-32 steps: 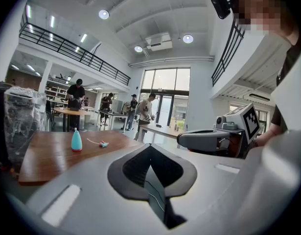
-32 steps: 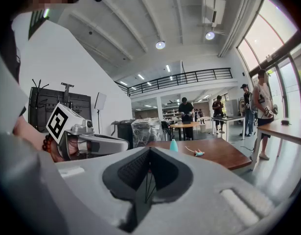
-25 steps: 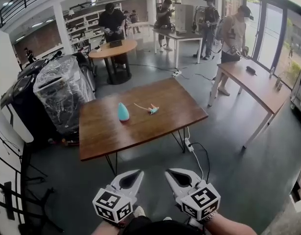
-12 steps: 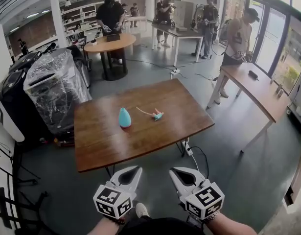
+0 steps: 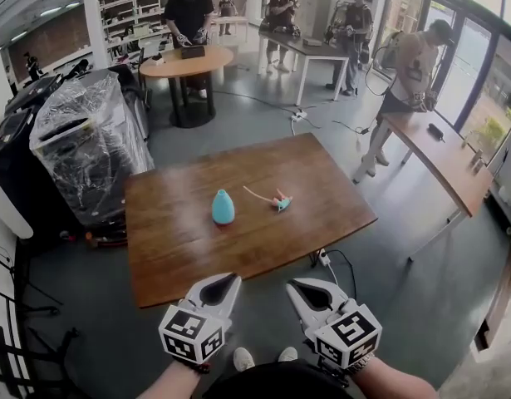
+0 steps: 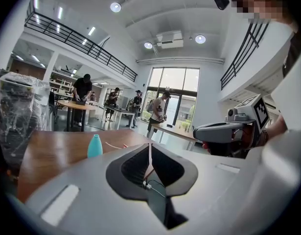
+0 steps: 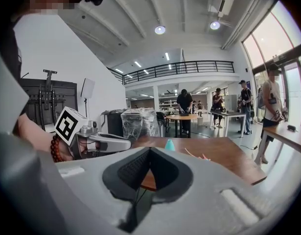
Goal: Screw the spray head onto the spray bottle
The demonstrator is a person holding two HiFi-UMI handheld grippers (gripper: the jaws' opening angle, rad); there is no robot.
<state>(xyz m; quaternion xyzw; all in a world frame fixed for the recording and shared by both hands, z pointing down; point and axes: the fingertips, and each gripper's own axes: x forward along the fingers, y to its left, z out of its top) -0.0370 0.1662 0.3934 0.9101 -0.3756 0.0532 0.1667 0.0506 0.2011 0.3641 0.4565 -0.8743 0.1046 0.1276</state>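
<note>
A teal spray bottle (image 5: 223, 207) stands upright near the middle of the brown wooden table (image 5: 172, 248). To its right lies the spray head (image 5: 280, 201), its thin tube pointing toward the bottle. Both grippers hang side by side in front of the table's near edge, well short of bottle and head. My left gripper (image 5: 230, 280) is shut but for a hairline slit that has just opened, with nothing in it. My right gripper (image 5: 294, 286) is shut and empty. The left gripper view shows the bottle (image 6: 94, 146) ahead, and the right gripper view shows the bottle (image 7: 169, 144) and the spray head (image 7: 201, 156).
A plastic-wrapped machine (image 5: 89, 148) stands left of the table. A power strip and cable (image 5: 325, 260) lie on the floor by the table's near right corner. Another desk (image 5: 442, 160) is at the right, a round table (image 5: 189, 61) is behind, and several people stand further back.
The table has come closer and sits lower in the head view. Both grippers have moved forward together toward its near edge. Bottle and spray head have not moved on the table.
</note>
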